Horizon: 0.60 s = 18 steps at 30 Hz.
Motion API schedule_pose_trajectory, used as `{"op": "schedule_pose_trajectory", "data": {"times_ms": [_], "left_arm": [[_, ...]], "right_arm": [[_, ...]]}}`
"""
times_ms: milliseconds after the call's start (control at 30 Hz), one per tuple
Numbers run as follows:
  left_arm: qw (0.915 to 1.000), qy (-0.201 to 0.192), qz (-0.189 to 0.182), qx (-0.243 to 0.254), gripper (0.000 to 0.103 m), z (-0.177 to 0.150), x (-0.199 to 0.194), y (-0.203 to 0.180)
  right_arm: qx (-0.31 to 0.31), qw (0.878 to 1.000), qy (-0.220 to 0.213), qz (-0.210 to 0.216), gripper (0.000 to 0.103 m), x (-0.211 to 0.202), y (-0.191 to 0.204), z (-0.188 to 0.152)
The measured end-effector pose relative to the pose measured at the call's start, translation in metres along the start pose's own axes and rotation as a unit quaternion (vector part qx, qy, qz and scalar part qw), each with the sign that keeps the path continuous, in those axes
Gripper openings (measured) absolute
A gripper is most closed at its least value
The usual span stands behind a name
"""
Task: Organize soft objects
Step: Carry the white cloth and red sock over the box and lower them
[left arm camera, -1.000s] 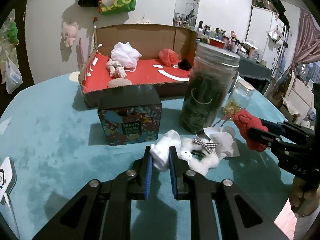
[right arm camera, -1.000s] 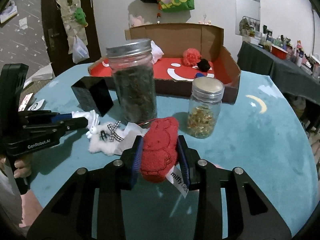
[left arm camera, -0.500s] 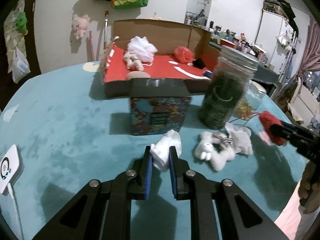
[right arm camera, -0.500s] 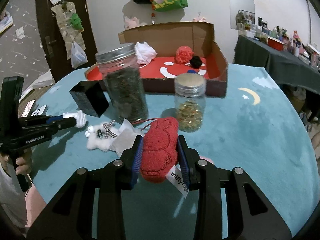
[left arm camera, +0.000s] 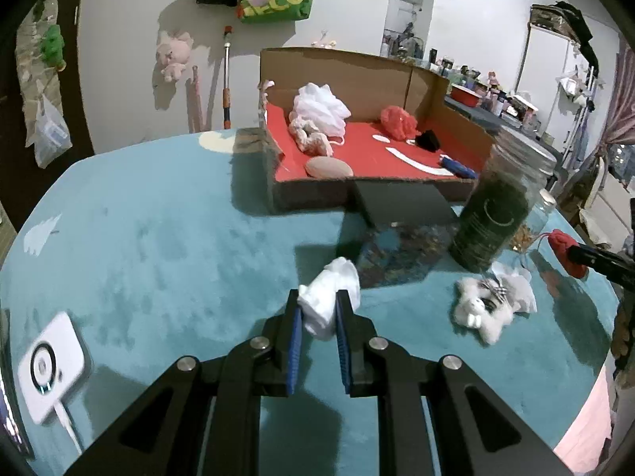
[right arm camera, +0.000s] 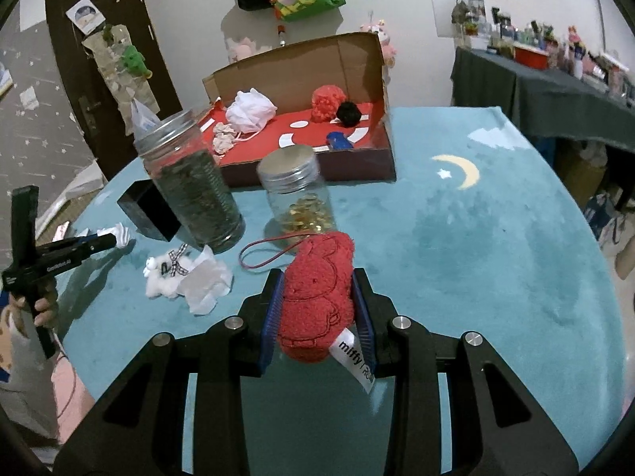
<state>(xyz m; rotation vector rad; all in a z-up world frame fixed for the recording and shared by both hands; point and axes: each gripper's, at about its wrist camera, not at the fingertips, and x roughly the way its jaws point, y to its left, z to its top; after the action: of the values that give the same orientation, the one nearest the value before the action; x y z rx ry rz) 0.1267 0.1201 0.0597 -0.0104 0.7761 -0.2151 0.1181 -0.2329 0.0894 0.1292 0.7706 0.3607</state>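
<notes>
Left tool (left arm camera: 317,309) clamped on white cloth (left arm camera: 329,297), right tool (right arm camera: 317,305) on red plush (right arm camera: 317,297); cardboard box (left arm camera: 349,194) ahead, upper centre, nearer left.

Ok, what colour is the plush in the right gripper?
Red plush, clearest in the right wrist view.

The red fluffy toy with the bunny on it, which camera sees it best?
The right wrist view. There the red plush toy fills the middle, squeezed between the right gripper fingers, with its stitched bunny, white label and red loop showing. In the left wrist view it is only a small red lump at the right edge.
</notes>
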Motion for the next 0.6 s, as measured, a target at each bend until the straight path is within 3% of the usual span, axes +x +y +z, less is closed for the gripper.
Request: {"op": "schedule_pose_trajectory", "data": {"times_ms": [333, 600], "left_arm": [[0.9992, 0.013, -0.007, 0.036, 0.017, 0.018, 0.025, 0.027], [0.9974, 0.014, -0.022, 0.068, 0.017, 0.039, 0.035, 0.032]], "right_arm": [[-0.014, 0.999, 0.031, 0.031, 0.032, 0.015, -0.034, 0.025], [-0.076, 0.996, 0.044, 0.011, 0.032, 0.031, -0.038, 0.050]]}}
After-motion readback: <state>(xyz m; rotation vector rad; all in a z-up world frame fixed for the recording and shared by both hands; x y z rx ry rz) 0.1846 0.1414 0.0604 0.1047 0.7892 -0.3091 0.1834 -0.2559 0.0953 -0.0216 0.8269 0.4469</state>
